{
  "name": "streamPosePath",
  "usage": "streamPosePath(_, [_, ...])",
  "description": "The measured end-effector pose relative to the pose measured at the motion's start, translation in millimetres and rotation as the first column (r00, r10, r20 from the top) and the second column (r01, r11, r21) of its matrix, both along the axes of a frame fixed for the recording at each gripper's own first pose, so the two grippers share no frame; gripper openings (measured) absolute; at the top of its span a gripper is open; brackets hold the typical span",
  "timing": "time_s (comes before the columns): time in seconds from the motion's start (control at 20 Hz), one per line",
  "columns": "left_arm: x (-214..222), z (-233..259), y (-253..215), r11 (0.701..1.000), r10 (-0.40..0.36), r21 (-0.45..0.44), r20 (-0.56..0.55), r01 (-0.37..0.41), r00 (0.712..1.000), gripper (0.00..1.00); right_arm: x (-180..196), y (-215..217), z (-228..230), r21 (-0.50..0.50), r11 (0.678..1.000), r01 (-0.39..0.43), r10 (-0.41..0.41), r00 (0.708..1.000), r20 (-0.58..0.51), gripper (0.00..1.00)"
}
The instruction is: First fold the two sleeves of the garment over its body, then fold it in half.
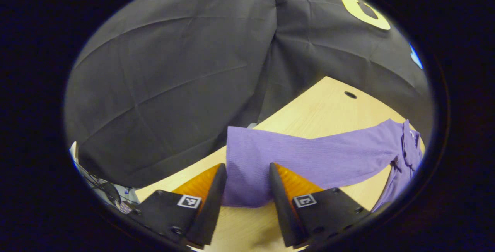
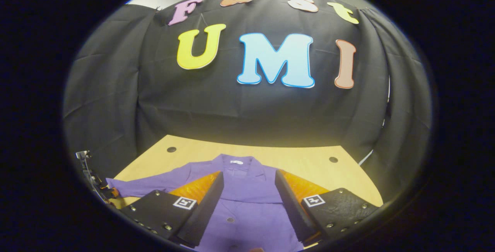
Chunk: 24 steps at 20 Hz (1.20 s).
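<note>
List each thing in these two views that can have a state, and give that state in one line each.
Purple garment: spread flat on the table, collar away from the right gripper.
Sleeve: stretched out, unfolded.
Left gripper: open, cuff between its fingers.
Right gripper: open over the garment's body.

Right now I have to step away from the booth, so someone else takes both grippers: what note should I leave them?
Left gripper: open, fingers either side of the cuff end of the purple garment's left sleeve, not closed on it.
Right gripper: open, above the garment's buttoned front, below the collar.
Garment lies flat on the wooden table, left sleeve stretched out sideways.
Done: no fold visible.
Left: fold both sleeves over the body, then fold in half.
</note>
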<state>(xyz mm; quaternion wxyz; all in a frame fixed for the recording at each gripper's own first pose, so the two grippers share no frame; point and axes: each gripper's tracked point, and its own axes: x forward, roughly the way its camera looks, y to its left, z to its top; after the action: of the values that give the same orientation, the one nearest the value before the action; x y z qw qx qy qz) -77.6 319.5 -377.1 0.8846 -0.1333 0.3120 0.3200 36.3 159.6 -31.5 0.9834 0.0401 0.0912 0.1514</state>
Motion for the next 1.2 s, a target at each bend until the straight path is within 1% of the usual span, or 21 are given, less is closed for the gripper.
streamPosePath(0.1, [3.9, -2.1, -2.3, 1.0, -0.015, 0.013, -0.012, 0.015, 1.0, 0.58, 1.0, -3.8, -4.9, 0.001, 1.0, -0.008, 0.008, 1.0, -0.012, 0.85])
streamPosePath(0.15, [5.6, -4.2, -4.2, 1.0, -0.023, 0.016, -0.012, 0.023, 1.0, 0.59, 2.9, -5.4, -8.5, 0.001, 1.0, -0.01, 0.01, 1.0, -0.016, 0.85])
streamPosePath(0.2, [6.9, -0.6, -9.6, 1.0, -0.013, 0.003, 0.021, 0.013, 1.0, 0.52, 3.9, -8.8, -11.1, 0.001, 1.0, -0.012, 0.012, 1.0, -0.021, 0.85])
streamPosePath(0.25, [12.3, 0.1, -10.7, 1.0, -0.001, 0.004, 0.015, 0.001, 1.0, 0.36, 4.6, -12.3, -13.8, 0.004, 1.0, -0.012, 0.012, 1.0, -0.027, 0.85])
streamPosePath(0.3, [14.4, -0.2, -10.3, 0.999, -0.021, 0.028, -0.002, 0.021, 1.0, 0.21, 5.1, -16.7, -15.5, 0.007, 1.0, -0.011, 0.011, 0.999, -0.033, 0.82])
streamPosePath(0.35, [11.9, 1.0, -12.3, 0.999, -0.026, 0.037, -0.011, 0.026, 1.0, 0.23, 5.3, -22.0, -17.8, 0.01, 1.0, -0.006, 0.006, 0.999, -0.037, 0.85])
streamPosePath(0.4, [18.6, -1.4, -12.6, 0.998, -0.043, 0.037, -0.007, 0.043, 0.999, 0.1, 7.7, -28.5, -18.0, 0.012, 1.0, 0.001, -0.001, 0.999, -0.039, 0.85])
streamPosePath(0.45, [22.1, 2.5, -13.7, 0.998, -0.056, 0.036, -0.001, 0.056, 0.998, 0.1, 10.2, -34.2, -20.1, 0.014, 1.0, 0.009, -0.008, 0.999, -0.04, 0.85])
streamPosePath(0.5, [23.8, 4.8, -17.3, 0.998, -0.062, 0.015, 0.004, 0.062, 0.998, 0.07, 11.3, -41.9, -21.9, 0.013, 1.0, 0.019, -0.019, 0.999, -0.044, 0.85])
streamPosePath(0.65, [37.5, 23.8, -28.7, 0.998, -0.061, -0.016, 0.064, 0.063, 0.996, 0.07, 14.2, -64.5, -28.5, 0.017, 0.998, 0.053, -0.052, 0.997, -0.056, 0.85])
streamPosePath(0.75, [48.3, 38.0, -43.5, 0.995, -0.063, -0.069, 0.097, 0.07, 0.993, 0.07, 17.2, -77.2, -35.4, 0.025, 0.997, 0.074, -0.072, 0.995, -0.07, 0.85])
streamPosePath(0.95, [71.6, 69.6, -70.0, 0.987, -0.058, -0.139, 0.184, 0.084, 0.981, 0.07, 19.5, -94.8, -46.9, 0.035, 0.995, 0.098, -0.094, 0.992, -0.088, 0.85])
streamPosePath(1.05, [85.7, 85.2, -88.9, 0.979, -0.066, -0.176, 0.223, 0.106, 0.973, 0.07, 21.2, -100.3, -51.5, 0.041, 0.994, 0.103, -0.098, 0.991, -0.095, 0.85])
streamPosePath(1.2, [104.0, 110.2, -119.2, 0.97, -0.104, -0.184, 0.269, 0.157, 0.957, 0.07, 21.7, -109.0, -54.9, 0.048, 0.993, 0.109, -0.104, 0.99, -0.098, 0.85])
